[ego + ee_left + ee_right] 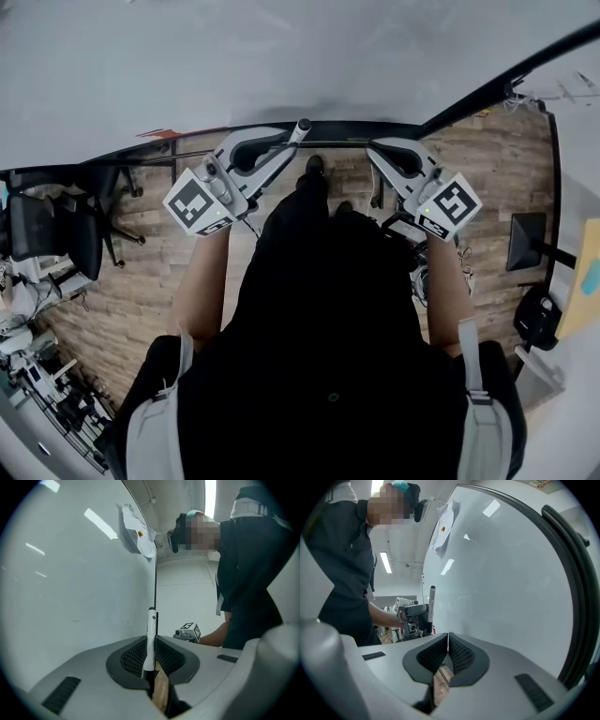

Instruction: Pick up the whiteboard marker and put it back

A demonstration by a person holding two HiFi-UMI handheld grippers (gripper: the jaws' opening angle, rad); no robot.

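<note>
A white whiteboard marker (pixel 151 639) with a black cap stands upright between the jaws of my left gripper (pixel 151 667), which is shut on it. In the head view the marker's tip (pixel 302 125) sticks out past my left gripper (pixel 284 141), close to the whiteboard's black lower edge (pixel 347 127). The whiteboard (pixel 70 597) fills the left of the left gripper view. My right gripper (pixel 377 152) is level beside the left one, facing the board (pixel 501 573). Its jaws (pixel 448 641) meet with nothing between them. The right gripper view shows the left gripper (pixel 414 613) and the marker (pixel 431 603).
A paper sheet (pixel 136 536) hangs on the board. A person in a dark top (pixel 248 573) stands at the board holding both grippers. Wood floor (pixel 159 281) lies below, with an office chair (pixel 56 234) at left and a monitor (pixel 527 239) at right.
</note>
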